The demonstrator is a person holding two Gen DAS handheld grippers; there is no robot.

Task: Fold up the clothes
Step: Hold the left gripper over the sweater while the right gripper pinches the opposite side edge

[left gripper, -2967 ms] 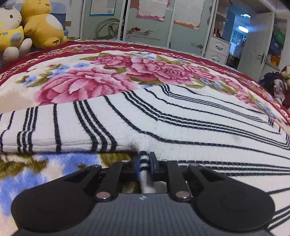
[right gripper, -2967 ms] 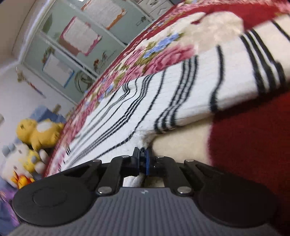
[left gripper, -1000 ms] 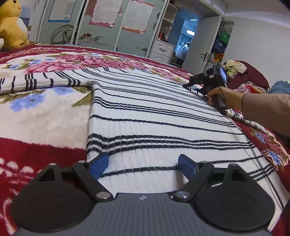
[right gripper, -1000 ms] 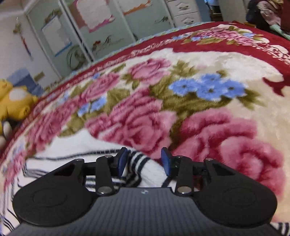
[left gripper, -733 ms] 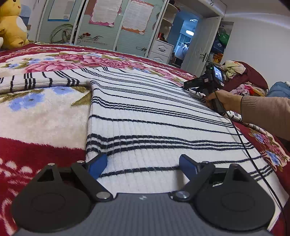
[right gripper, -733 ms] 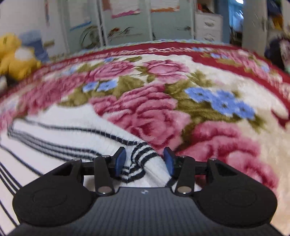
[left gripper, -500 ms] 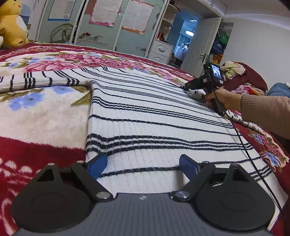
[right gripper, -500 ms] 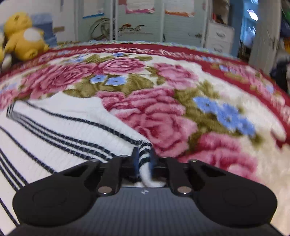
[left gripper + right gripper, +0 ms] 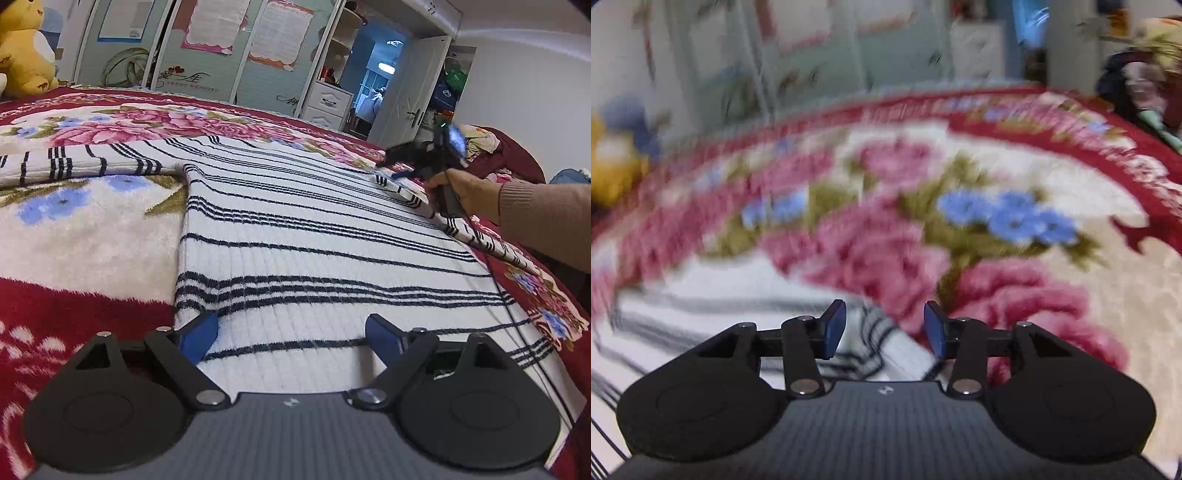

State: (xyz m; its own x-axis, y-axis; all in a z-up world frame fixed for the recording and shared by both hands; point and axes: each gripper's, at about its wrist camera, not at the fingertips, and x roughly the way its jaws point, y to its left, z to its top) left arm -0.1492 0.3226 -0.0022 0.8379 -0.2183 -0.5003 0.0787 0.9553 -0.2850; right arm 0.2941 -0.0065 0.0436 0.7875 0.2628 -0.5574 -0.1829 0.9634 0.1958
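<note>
A white sweater with black stripes (image 9: 314,236) lies flat on the floral blanket (image 9: 85,229). Its left sleeve (image 9: 74,166) stretches out to the left. My left gripper (image 9: 291,334) is open wide and empty, low over the sweater's hem. My right gripper (image 9: 884,328) is open, with the bunched striped cuff of the right sleeve (image 9: 882,343) lying between its blue pads, loose. In the left wrist view the right gripper (image 9: 417,162) sits at the sweater's far right edge, held by a hand. The right wrist view is blurred by motion.
The red and pink floral blanket (image 9: 997,229) covers the bed. Yellow plush toys (image 9: 22,48) sit at the far left. Wardrobe doors (image 9: 207,55), a white drawer unit (image 9: 327,105) and an open door stand behind. A clothes pile (image 9: 491,151) lies at the right.
My right gripper, shut on the sleeve cuff half a second ago, has opened and let it go. It is moving, as the blur shows. My left gripper has stayed open and still.
</note>
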